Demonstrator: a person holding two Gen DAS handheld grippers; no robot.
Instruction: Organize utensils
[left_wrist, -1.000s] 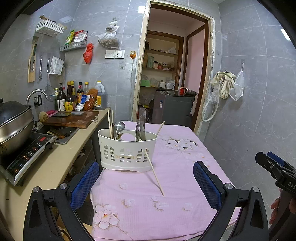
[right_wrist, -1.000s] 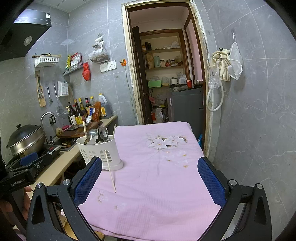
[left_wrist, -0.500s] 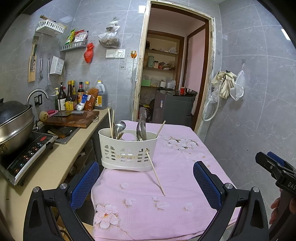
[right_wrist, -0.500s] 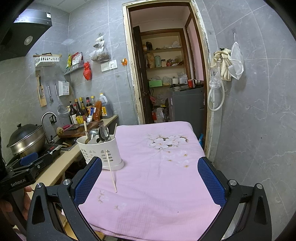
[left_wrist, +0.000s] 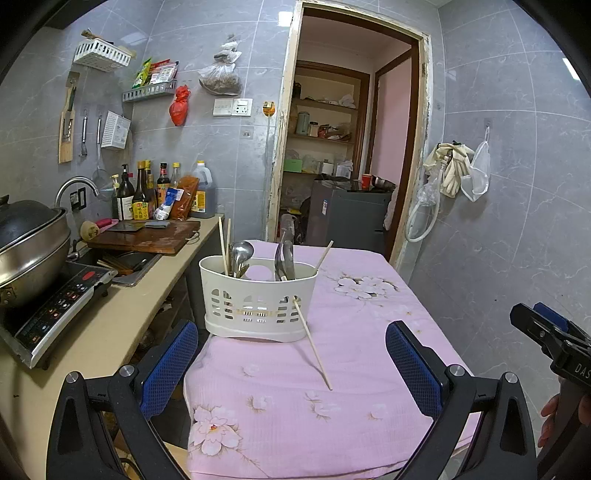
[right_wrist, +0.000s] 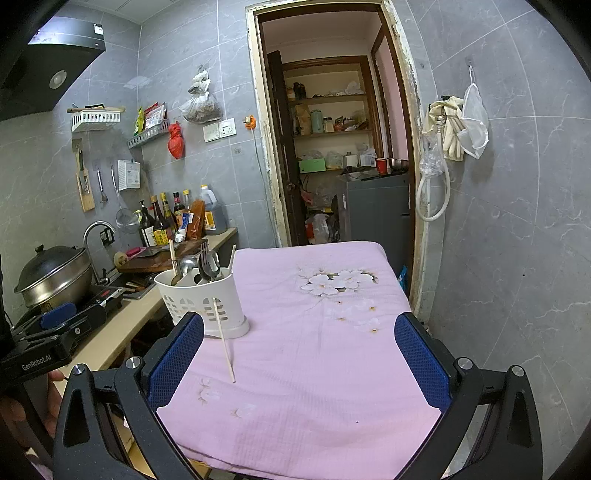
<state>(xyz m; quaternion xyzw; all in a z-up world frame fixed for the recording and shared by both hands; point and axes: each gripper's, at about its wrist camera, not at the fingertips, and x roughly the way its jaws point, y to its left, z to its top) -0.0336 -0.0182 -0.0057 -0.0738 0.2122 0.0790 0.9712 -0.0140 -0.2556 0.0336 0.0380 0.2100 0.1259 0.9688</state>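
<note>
A white slotted utensil holder (left_wrist: 258, 299) (right_wrist: 201, 299) stands near the left edge of the table with its pink floral cloth (left_wrist: 354, 354) (right_wrist: 314, 332). Spoons, a fork and chopsticks stick up out of it. One loose chopstick (left_wrist: 313, 343) (right_wrist: 224, 339) leans against the holder's front, its lower tip resting on the cloth. My left gripper (left_wrist: 291, 365) hangs open in front of the holder, short of the chopstick. My right gripper (right_wrist: 299, 362) is open over the cloth's near end, with the chopstick by its left finger. Neither holds anything.
A counter (left_wrist: 99, 332) runs along the left with an induction cooker (left_wrist: 55, 302), a big lidded pot (left_wrist: 29, 243), a sink and a wooden cutting board (left_wrist: 144, 240). Bottles line the wall. An open doorway (left_wrist: 343, 166) lies beyond the table; a tiled wall stands to the right.
Both views have shifted only slightly; the holder looks marginally closer in the left wrist view. The leaning chopstick and the holder have not moved. Both grippers remain open.
</note>
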